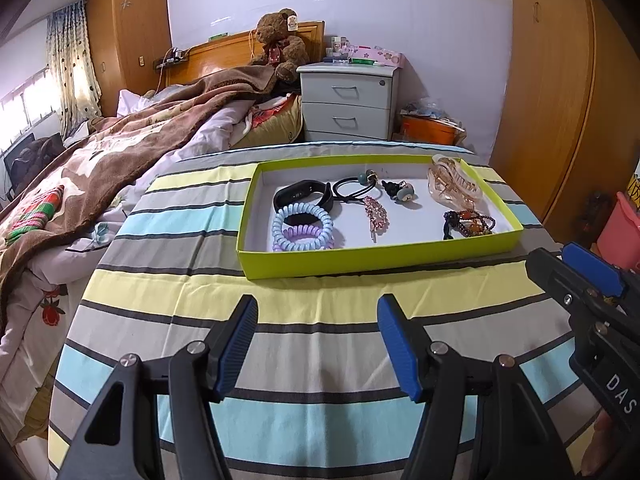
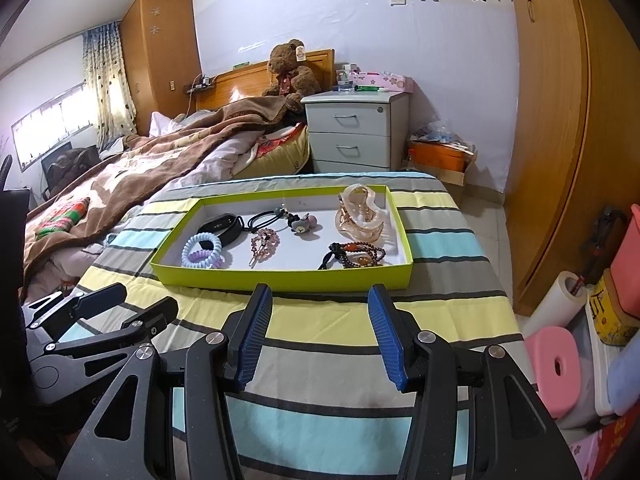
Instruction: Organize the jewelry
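Both empty: left claw [image 1: 318, 344] and right claw [image 2: 320, 334] released, hovering over the striped tabletop [image 1: 320, 304] on the near side of the green tray [image 1: 376, 258]. All jewelry already inside the tray: coil bands [image 1: 298, 230] near corner, bead bracelets [image 1: 468, 222] opposite. Likely finished; otherwise lower straight down, pinch one piece only, avoid snagging neighbours.

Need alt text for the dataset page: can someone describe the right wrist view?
An open, empty right gripper hovers over a striped cloth, short of a lime-green tray holding coil hair ties, a black band, a claw clip and beaded bracelets. The left gripper shows at lower left; a bed and teddy bear lie behind.
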Available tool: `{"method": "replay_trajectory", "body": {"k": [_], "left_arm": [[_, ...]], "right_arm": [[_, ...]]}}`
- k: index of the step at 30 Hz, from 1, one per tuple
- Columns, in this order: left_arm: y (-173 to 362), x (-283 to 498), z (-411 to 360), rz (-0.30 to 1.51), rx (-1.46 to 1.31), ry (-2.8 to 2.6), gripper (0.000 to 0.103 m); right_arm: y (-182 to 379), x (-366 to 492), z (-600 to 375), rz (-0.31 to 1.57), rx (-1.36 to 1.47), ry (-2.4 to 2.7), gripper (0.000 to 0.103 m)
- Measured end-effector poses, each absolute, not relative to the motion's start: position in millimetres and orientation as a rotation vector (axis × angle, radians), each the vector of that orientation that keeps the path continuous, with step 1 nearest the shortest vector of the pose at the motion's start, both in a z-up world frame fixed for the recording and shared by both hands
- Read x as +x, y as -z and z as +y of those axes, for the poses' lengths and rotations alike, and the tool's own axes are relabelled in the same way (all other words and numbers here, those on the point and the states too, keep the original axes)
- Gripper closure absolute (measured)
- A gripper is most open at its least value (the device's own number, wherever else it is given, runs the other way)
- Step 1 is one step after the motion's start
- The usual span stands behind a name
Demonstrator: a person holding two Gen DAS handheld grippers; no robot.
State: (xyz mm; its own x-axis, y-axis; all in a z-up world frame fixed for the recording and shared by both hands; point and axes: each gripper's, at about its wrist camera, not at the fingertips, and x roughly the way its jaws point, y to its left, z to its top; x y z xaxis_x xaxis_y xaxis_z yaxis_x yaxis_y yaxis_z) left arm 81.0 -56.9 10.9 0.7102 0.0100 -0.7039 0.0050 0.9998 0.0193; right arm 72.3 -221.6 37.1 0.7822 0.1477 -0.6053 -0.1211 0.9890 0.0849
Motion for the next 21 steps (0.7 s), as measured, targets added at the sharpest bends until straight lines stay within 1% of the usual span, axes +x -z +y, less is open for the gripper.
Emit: {"method": "replay_trajectory", "body": {"k": [21], "left_arm": [[-9.8, 81.7, -48.8, 0.8, -0.022, 0.0, 0.039]], "right_arm": [[-37.4, 69.9, -219.0, 0.656, 0.038, -0.15, 0.052]]}}
